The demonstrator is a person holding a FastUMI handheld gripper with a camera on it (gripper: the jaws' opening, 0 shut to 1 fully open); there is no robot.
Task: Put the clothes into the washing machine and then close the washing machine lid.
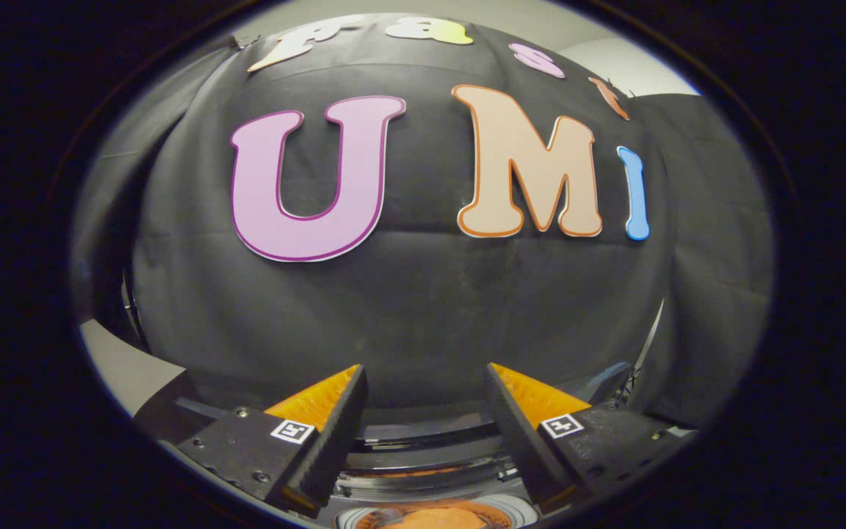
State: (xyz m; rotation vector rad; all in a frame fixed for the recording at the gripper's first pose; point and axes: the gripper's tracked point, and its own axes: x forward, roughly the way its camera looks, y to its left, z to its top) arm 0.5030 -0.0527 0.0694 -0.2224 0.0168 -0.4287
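Gripper [423,411] stands with its 2 fingers spread wide and nothing held, while the washing machine opening [438,481], orange clothes [434,518] apparently inside, lies at lower centre, directly beneath and between the fingers.

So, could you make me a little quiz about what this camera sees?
1. True or false: the gripper is clamped on a garment.
2. What stands beyond the fingers? A) a window B) a black cloth wall C) a shelf
3. What colour is the thing seen low down between the fingers, inside the round rim?

Key:
1. False; the fingers are apart with nothing between them.
2. B.
3. Orange; whether it is clothing cannot be told.
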